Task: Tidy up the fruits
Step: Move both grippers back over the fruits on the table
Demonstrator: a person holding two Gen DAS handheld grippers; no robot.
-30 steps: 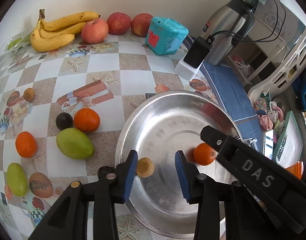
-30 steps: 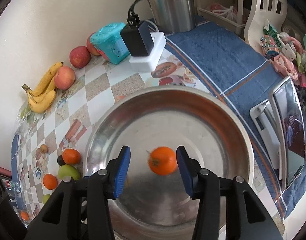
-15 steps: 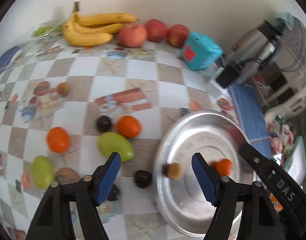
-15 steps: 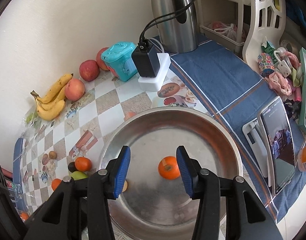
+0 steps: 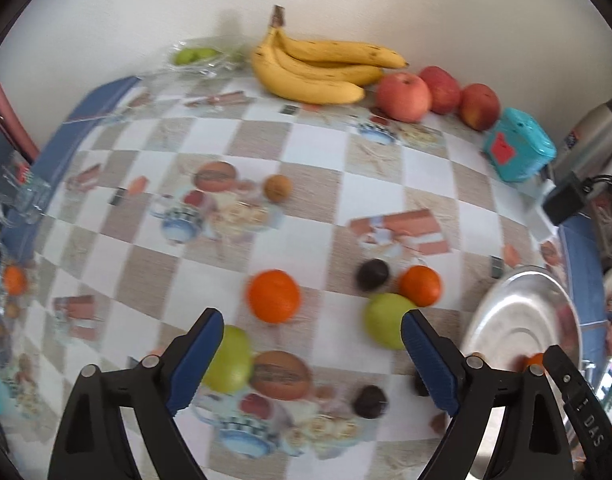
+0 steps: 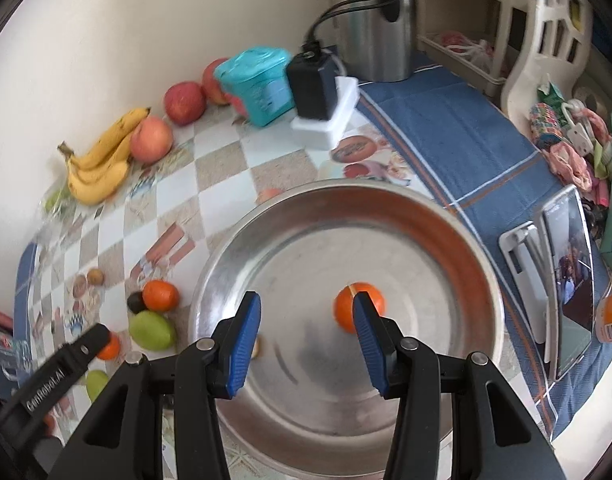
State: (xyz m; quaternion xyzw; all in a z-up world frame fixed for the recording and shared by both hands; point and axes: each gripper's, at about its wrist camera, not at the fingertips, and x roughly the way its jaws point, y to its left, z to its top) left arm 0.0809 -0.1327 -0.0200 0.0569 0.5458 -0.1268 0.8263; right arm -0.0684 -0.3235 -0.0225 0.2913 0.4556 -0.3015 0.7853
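My left gripper [image 5: 312, 354] is open wide and empty above the checkered tablecloth, just short of an orange [image 5: 273, 296]. Near it lie a green mango [image 5: 386, 326], a second orange [image 5: 420, 285], a dark plum [image 5: 372, 275], another green fruit [image 5: 229, 358] and a dark fruit [image 5: 369, 401]. The steel bowl [image 5: 518, 320] is at the right. My right gripper [image 6: 308, 330] is open and empty over the steel bowl [image 6: 438, 216], which holds an orange [image 6: 348, 310] and a small brown fruit [image 6: 257, 347] behind the left finger.
Bananas [image 5: 318, 68] and three apples [image 5: 404, 96] lie by the wall, with a teal box [image 5: 518, 150]. A kettle [image 6: 376, 20], charger [image 6: 314, 84] and phone on a stand [image 6: 566, 284] are on the blue cloth right of the bowl. A small brown fruit [image 5: 277, 188] lies mid-table.
My left gripper has swung left, away from the bowl to over the loose fruit, and opened wider. My right gripper has pulled back and up, leaving the orange in the bowl.
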